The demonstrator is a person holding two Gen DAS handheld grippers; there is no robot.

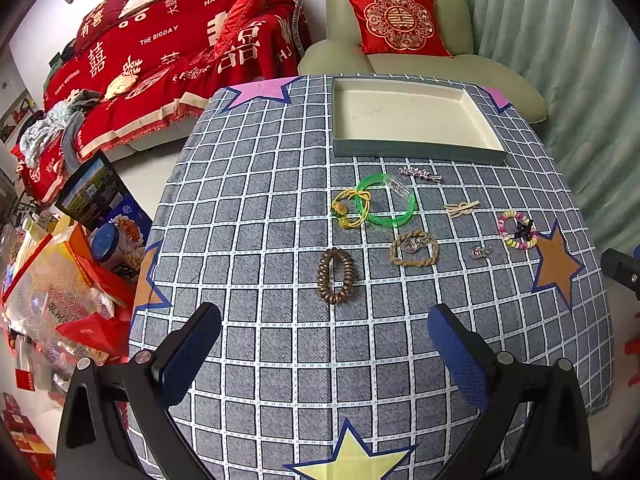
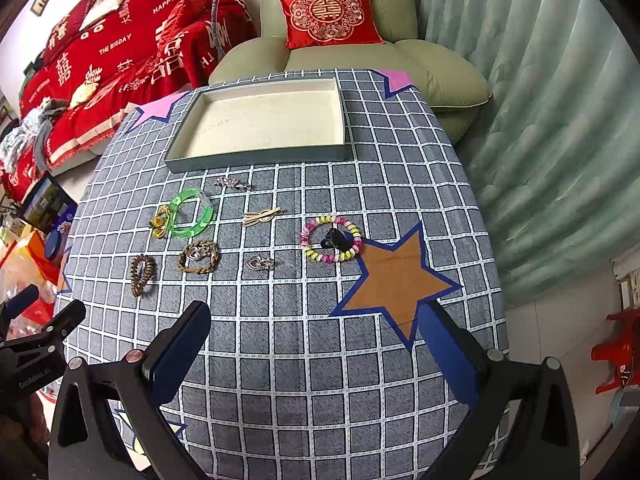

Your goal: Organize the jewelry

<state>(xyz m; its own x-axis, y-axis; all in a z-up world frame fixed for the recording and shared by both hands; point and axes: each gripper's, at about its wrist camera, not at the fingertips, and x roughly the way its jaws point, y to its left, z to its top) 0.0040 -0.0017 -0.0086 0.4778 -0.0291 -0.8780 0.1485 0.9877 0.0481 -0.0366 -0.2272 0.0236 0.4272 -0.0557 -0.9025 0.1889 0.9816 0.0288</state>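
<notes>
An empty grey tray (image 1: 416, 151) (image 2: 256, 160) with a cream inside sits at the table's far side. In front of it lie a green bangle (image 1: 394, 220) (image 2: 188, 232), a yellow cord bracelet (image 1: 346, 210) (image 2: 159, 224), a brown coil hair tie (image 1: 335, 276) (image 2: 141, 274), a braided ring (image 1: 414, 249) (image 2: 199, 257), a star hair clip (image 1: 420, 173) (image 2: 232, 184), a gold clip (image 1: 462, 209) (image 2: 260, 216), a small charm (image 1: 479, 252) (image 2: 260, 263) and a pastel bead bracelet (image 1: 517, 229) (image 2: 332, 239). My left gripper (image 1: 324, 322) is open above the near cloth. My right gripper (image 2: 316, 318) is open too.
The table wears a grey checked cloth (image 1: 280, 240) with coloured stars. A green armchair (image 1: 400, 20) with a red cushion stands behind it, a red-covered sofa (image 1: 160, 60) to the far left, boxes and bags (image 1: 72, 260) on the floor at left, a curtain (image 2: 540, 120) at right.
</notes>
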